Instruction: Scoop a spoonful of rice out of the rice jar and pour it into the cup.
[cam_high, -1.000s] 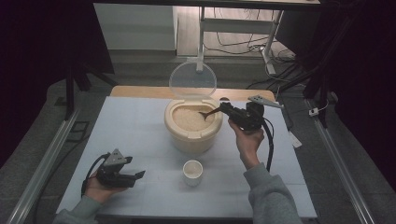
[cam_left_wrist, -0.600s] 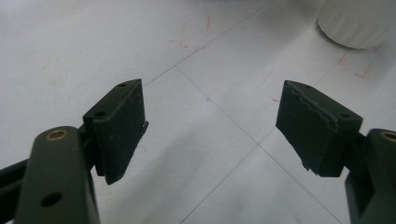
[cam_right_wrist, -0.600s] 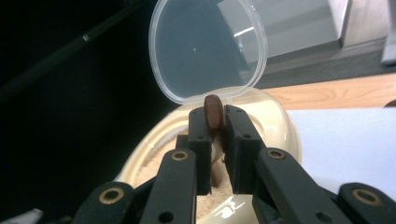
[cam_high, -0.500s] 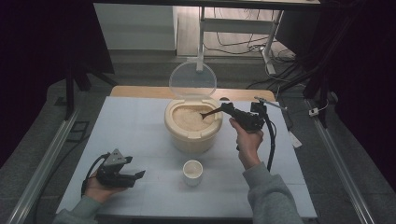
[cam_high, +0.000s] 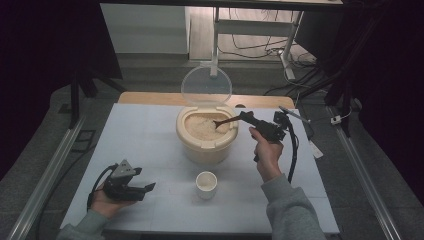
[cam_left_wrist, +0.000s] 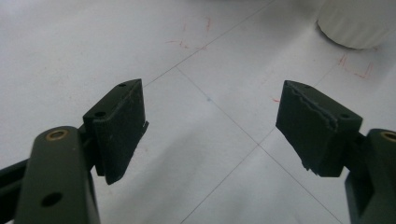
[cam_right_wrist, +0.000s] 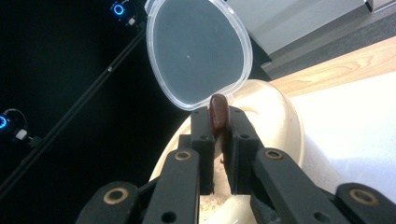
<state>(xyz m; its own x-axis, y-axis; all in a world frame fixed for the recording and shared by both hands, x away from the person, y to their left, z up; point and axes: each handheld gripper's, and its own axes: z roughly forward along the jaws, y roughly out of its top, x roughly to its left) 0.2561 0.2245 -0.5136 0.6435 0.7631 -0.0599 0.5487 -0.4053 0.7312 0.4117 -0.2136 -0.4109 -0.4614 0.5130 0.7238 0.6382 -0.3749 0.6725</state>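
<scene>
The high view looks forward and down on the table (cam_high: 150, 130) from above. The left gripper view sits low, close over the tabletop beside the cup (cam_left_wrist: 357, 23). The right gripper view faces the bin (cam_right_wrist: 280, 121) closely; both share it with the high view.

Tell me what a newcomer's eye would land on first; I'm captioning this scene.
The cream container of pale grains mid-table, its clear lid standing open behind it. The right tool is shut on a brown spoon dipping into the grains. A small white cup stands in front; the left tool rests open near the table's front left.
</scene>
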